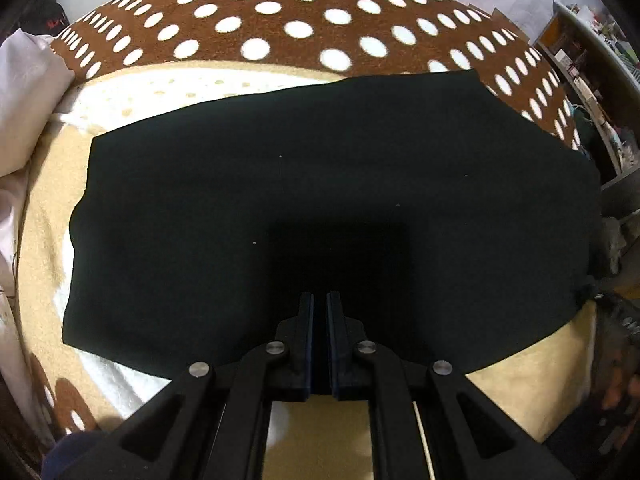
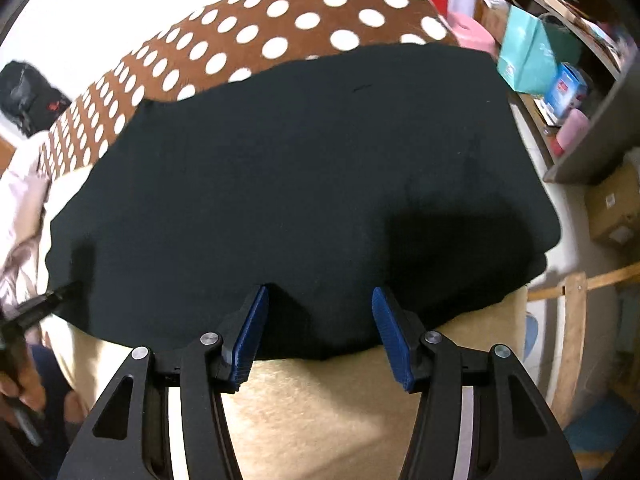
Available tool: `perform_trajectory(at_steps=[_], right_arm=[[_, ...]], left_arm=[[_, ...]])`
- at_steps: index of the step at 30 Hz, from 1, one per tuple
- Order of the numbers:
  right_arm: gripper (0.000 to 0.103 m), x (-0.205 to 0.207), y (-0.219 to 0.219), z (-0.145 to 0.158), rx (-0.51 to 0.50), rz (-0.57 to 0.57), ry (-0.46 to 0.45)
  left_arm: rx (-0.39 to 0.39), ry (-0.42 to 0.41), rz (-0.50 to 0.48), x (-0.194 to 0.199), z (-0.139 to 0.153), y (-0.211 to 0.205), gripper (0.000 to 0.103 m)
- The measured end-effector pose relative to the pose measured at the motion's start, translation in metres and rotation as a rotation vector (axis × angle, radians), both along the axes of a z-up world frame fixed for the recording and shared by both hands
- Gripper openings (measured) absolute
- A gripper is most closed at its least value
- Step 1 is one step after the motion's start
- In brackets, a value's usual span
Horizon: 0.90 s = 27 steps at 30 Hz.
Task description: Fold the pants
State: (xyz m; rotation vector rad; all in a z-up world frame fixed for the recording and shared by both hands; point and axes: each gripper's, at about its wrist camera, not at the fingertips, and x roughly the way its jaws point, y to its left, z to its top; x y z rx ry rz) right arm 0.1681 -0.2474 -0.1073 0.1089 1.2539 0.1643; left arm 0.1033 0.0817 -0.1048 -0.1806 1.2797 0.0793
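Two grippers at the near edge of the black pants (image 1: pixel 320 200), low in each wrist view. Left gripper (image 1: pixel 320 300): fingers pressed together, only a thin dark slit between the blue pads; hard to tell whether any cloth is pinched there, black on black under heavy shadow. Right gripper (image 2: pixel 320 300): fingers spread wide apart, blue pads (image 2: pixel 252 336) facing inward, tips over the near hem of the pants (image 2: pixel 300 180), nothing between them. At the left edge of the right wrist view, the tip of the other gripper (image 2: pixel 48 300) just touching the side of the pants, with part of a hand (image 2: pixel 20 388) below it, mostly cut off.

Pants lying flat as a broad, dark rectangle, folded, on a cream fleece blanket (image 1: pixel 520 392) which covers the bed. Folds and seams almost impossible to read, the fabric too dark; only a few pale lint specks visible. Right end showing a second layer under the top one in the right wrist view.

Beyond the pants, a brown blanket with white dots (image 1: pixel 280 20), its far rim bent by the lens. To the far left, pale crumpled bedding (image 1: pixel 28 100) and a black bag (image 2: pixel 28 96), blurred. To the far right, shelves (image 2: pixel 580 92) with a teal bag (image 2: pixel 528 56) and small boxes, labels unreadable.
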Motion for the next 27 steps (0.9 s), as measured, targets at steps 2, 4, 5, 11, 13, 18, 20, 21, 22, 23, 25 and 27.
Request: perform_trajectory(at_steps=[2, 4, 5, 11, 13, 18, 20, 21, 22, 23, 25, 27], right_arm=[[0.055, -0.008, 0.005, 0.008, 0.014, 0.015, -0.027], [0.055, -0.014, 0.013, -0.003, 0.052, 0.039, 0.013], [0.055, -0.014, 0.015, -0.012, 0.059, 0.050, 0.064], [0.055, -0.032, 0.029, 0.024, 0.068, 0.077, -0.007], [0.055, -0.046, 0.037, 0.040, 0.046, 0.111, -0.055], [0.055, -0.075, 0.039, 0.066, 0.062, 0.108, -0.110], [0.055, -0.089, 0.040, 0.071, 0.050, 0.118, -0.127], [0.055, -0.093, 0.041, 0.072, 0.044, 0.125, -0.131], [0.055, -0.096, 0.043, 0.074, 0.042, 0.130, -0.132], [0.055, -0.099, 0.047, 0.075, 0.048, 0.137, -0.131], [0.055, -0.104, 0.051, 0.076, 0.054, 0.150, -0.124], [0.055, -0.107, 0.055, 0.077, 0.056, 0.157, -0.127]], left_arm=[[-0.016, -0.013, 0.033, -0.003, 0.008, 0.003, 0.010], [-0.037, -0.017, 0.055, -0.007, 0.010, 0.005, 0.010], [-0.035, 0.002, 0.063, -0.008, 0.006, 0.007, 0.010], [-0.073, -0.023, 0.092, -0.022, 0.023, 0.008, 0.010], [-0.080, -0.057, 0.089, -0.035, 0.038, 0.005, 0.010], [-0.104, -0.119, 0.038, -0.067, 0.059, -0.003, 0.010], [-0.105, -0.139, 0.015, -0.079, 0.064, -0.008, 0.010], [-0.105, -0.143, 0.008, -0.085, 0.067, -0.010, 0.010], [-0.104, -0.148, -0.003, -0.088, 0.068, -0.012, 0.010], [-0.104, -0.151, -0.012, -0.091, 0.072, -0.013, 0.010], [-0.110, -0.157, -0.024, -0.090, 0.071, -0.018, 0.010], [-0.111, -0.162, -0.031, -0.089, 0.072, -0.022, 0.010]])
